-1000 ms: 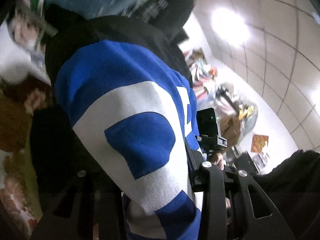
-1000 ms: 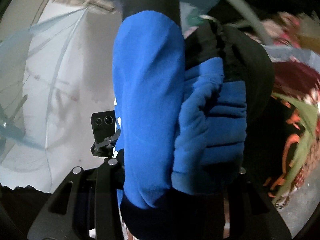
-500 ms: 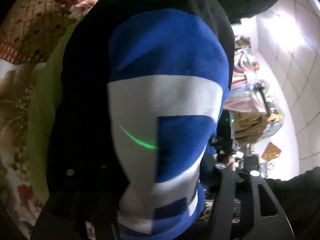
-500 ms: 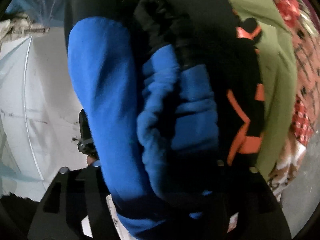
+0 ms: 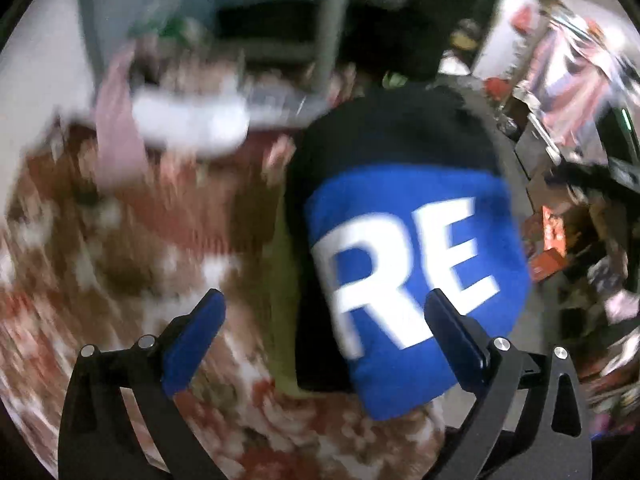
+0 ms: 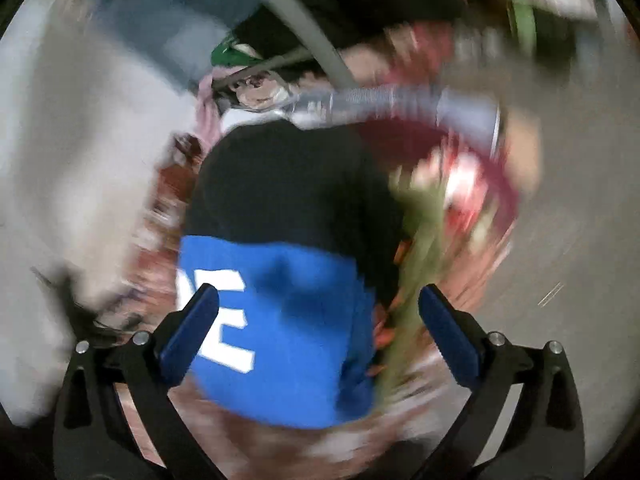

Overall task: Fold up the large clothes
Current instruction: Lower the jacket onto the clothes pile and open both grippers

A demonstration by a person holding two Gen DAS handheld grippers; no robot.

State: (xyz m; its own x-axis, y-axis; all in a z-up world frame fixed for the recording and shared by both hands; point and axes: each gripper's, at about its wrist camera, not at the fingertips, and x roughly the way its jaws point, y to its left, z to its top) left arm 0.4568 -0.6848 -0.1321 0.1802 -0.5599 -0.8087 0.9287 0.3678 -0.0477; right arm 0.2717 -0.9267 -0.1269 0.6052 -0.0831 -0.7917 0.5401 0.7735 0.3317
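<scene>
the folded blue-and-black garment (image 5: 416, 264) lies on the floral bedspread (image 5: 120, 264). left tool (image 5: 324, 336) and right tool (image 6: 316, 328) are opening, released around it; judged next: withdraw, fetch another garment.

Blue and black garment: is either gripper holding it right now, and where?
Neither. The left gripper and right gripper are opening, pads off the cloth. The folded blue and black garment lies loose on the floral cover.
</scene>
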